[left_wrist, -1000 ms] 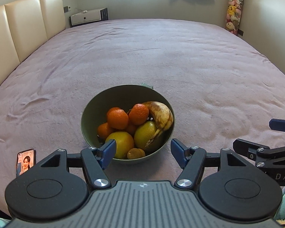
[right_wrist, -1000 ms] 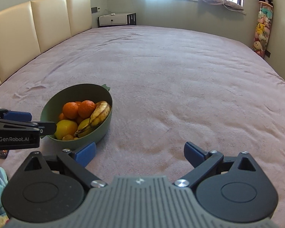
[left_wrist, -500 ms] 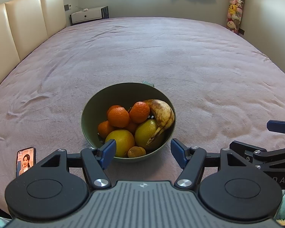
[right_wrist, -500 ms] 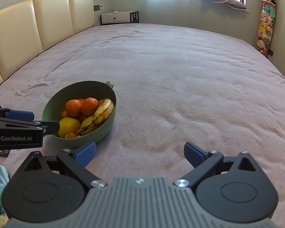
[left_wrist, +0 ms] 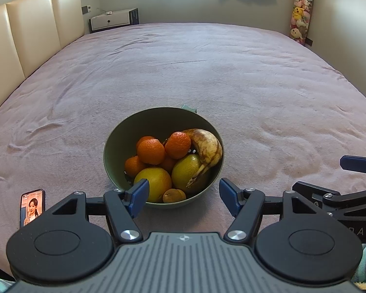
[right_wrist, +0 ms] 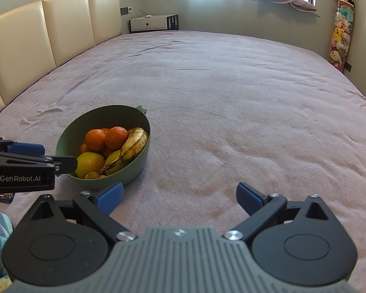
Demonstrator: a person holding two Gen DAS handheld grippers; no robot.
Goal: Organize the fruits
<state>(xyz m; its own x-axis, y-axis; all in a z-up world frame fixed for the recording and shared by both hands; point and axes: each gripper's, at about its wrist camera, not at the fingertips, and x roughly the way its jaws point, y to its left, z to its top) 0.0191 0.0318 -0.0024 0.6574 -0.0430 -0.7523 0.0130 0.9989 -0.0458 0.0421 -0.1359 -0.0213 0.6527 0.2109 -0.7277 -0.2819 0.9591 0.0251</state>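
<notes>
Fruits [left_wrist: 173, 161] piled in green bowl [left_wrist: 114, 146] on bedspread [left_wrist: 207, 73] | tangerines firm, light; spotted banana [left_wrist: 207, 146] likely soft, take mid-body gently | left gripper [left_wrist: 183, 195] wide open, empty, before bowl | right gripper [right_wrist: 180, 195] wide open, empty

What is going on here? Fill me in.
A person holds two grippers over a bed to sort fruit. All the fruit sits in the green bowl: mandarins, a spotted banana, two yellow-green citrus and a small brownish fruit. The left gripper is open just short of the bowl; the right gripper is open over bare blanket beside it. Nothing is held. A phone lies on the left.
</notes>
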